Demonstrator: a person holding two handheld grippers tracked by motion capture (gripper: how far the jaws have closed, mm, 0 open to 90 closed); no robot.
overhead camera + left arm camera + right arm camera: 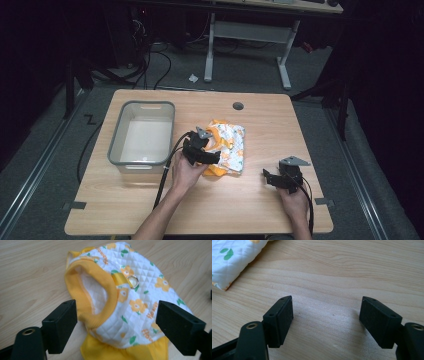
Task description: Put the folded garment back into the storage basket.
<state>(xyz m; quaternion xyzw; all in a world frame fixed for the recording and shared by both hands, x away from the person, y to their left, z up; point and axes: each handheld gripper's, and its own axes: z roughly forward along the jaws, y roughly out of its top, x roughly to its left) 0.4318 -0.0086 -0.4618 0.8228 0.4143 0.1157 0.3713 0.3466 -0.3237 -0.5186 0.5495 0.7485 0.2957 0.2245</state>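
Note:
A small quilted white garment (229, 145) with orange flowers and yellow trim lies folded at the middle of the wooden table (150, 210). In the left gripper view the garment (130, 302) shows a yellow ribbed opening and a metal ring (133, 281). My left gripper (212, 156) is open at the garment's left edge, its jaws spread to either side of the yellow-trimmed end (115, 322). My right gripper (267, 176) is open low over bare wood to the right of the garment, nothing between its jaws (325, 320); a corner of the garment (234, 260) lies at upper left.
A grey plastic tub (142, 136) stands empty on the left part of the table, close to my left hand. A round cable hole (238, 106) sits near the far edge. Beyond the table are a white desk frame (250, 45) and floor cables.

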